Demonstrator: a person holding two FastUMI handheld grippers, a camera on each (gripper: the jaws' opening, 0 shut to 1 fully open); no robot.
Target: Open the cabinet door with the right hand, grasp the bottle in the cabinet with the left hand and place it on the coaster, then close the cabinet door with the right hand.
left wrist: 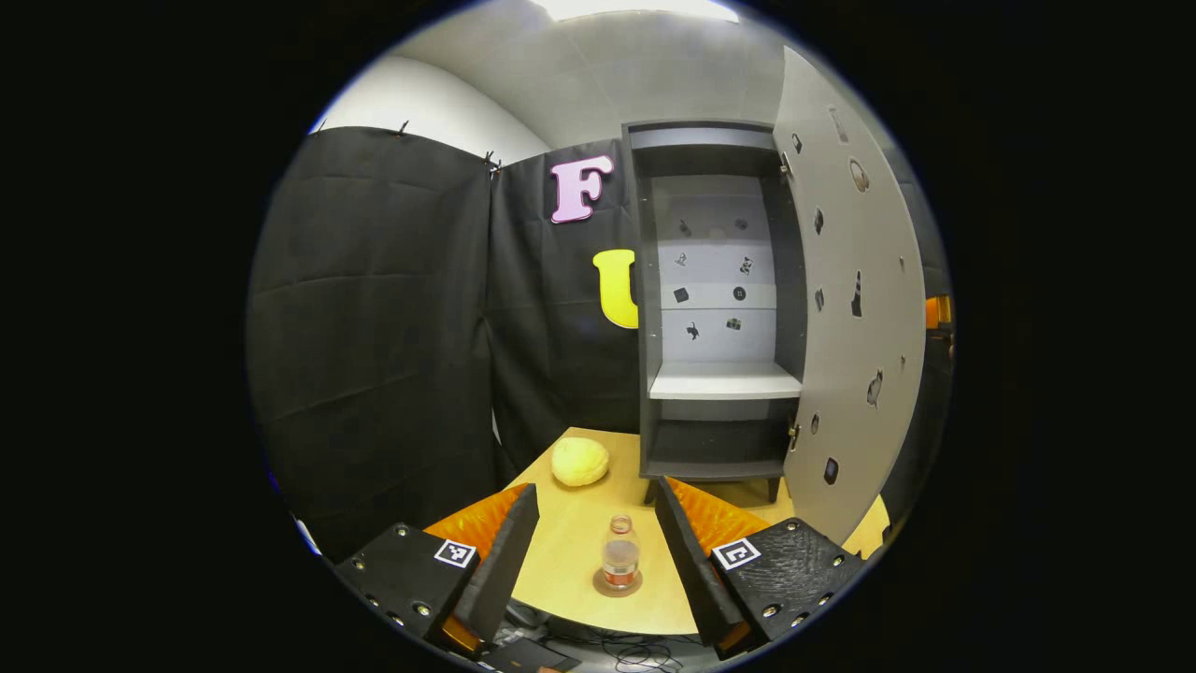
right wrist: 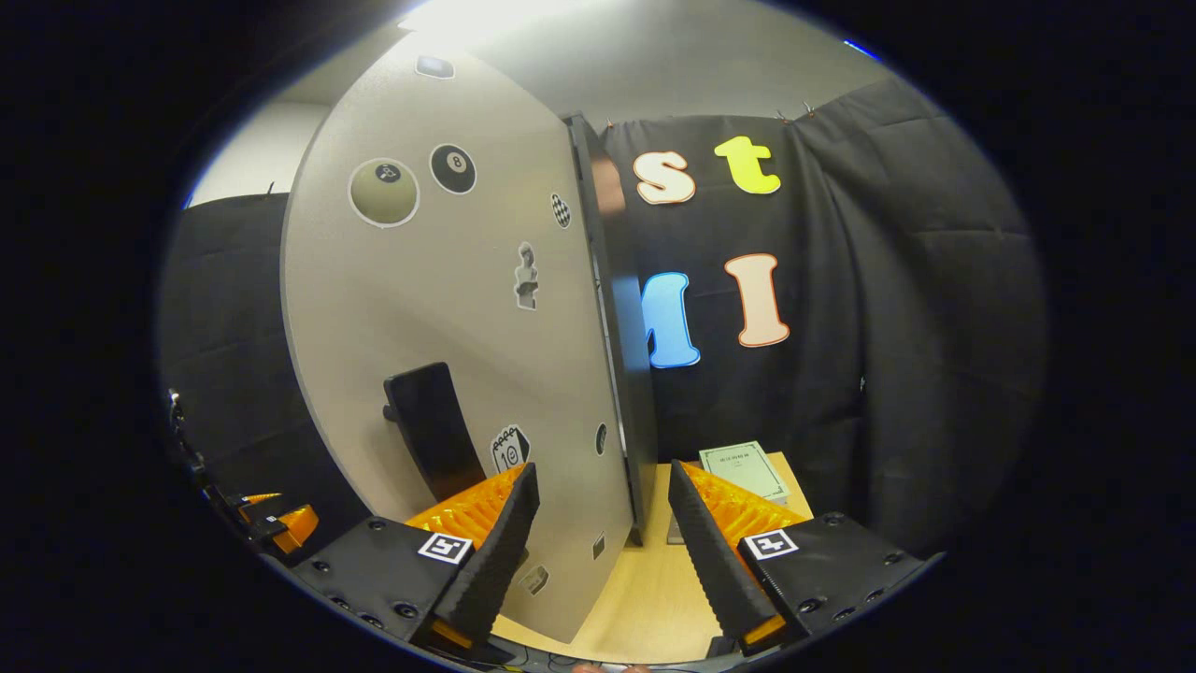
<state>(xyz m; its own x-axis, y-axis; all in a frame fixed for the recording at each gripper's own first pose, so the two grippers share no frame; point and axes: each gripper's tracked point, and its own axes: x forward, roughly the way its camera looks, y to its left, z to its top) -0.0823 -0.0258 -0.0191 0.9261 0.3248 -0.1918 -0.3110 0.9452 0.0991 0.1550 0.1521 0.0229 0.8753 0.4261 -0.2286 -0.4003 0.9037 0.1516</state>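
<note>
In the left gripper view a small clear bottle (left wrist: 620,553) with reddish contents stands upright on a round coaster (left wrist: 618,588) on the wooden table. My left gripper (left wrist: 598,488) is open, one finger on each side of the bottle and apart from it. Beyond stands the dark cabinet (left wrist: 718,308), its grey door (left wrist: 855,308) swung wide to the right and its shelf (left wrist: 724,380) bare. In the right gripper view my right gripper (right wrist: 603,467) is open close to the door's sticker-covered outer face (right wrist: 448,308). The door's lower edge hangs between the fingers. Its black handle (right wrist: 432,428) lies up and left of the left finger.
A yellow rounded lump (left wrist: 579,461) lies on the table (left wrist: 561,561) left of the cabinet. A pale booklet (right wrist: 743,470) rests on the table behind the door, right of it. Black cloth walls close in on both sides. The other gripper (right wrist: 276,523) shows low at the far left.
</note>
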